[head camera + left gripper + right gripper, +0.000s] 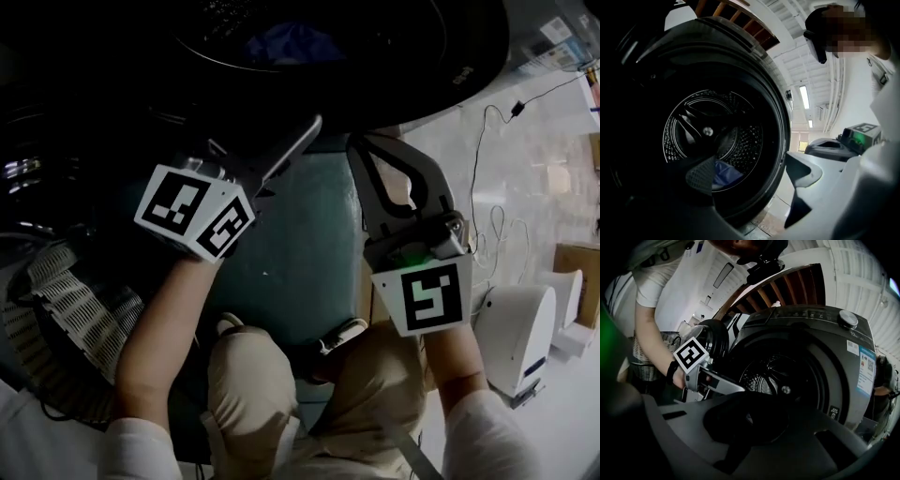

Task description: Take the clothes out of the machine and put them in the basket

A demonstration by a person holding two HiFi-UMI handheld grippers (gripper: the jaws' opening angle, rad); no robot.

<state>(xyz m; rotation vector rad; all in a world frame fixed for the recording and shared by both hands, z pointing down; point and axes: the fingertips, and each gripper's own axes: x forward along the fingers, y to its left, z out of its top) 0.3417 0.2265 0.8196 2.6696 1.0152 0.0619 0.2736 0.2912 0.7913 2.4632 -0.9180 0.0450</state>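
Probably soft and light, the blue garment [724, 172] wants pinching at a fold; left gripper [750, 174] gapes empty, right gripper [367, 148] is closed, empty.

Count: 1 washing machine [820, 348] w/ 1 drum [712, 133]. 1 blue garment [725, 173] visible inside; can't tell if more under it. 1 white lattice basket [70, 300], near left. 2 grippers: left gripper [750, 173], right gripper [366, 148]. 2 marker cubes [197, 211], 1 per gripper. Right side: 1 white unit [516, 333], 1 cardboard box [579, 267].
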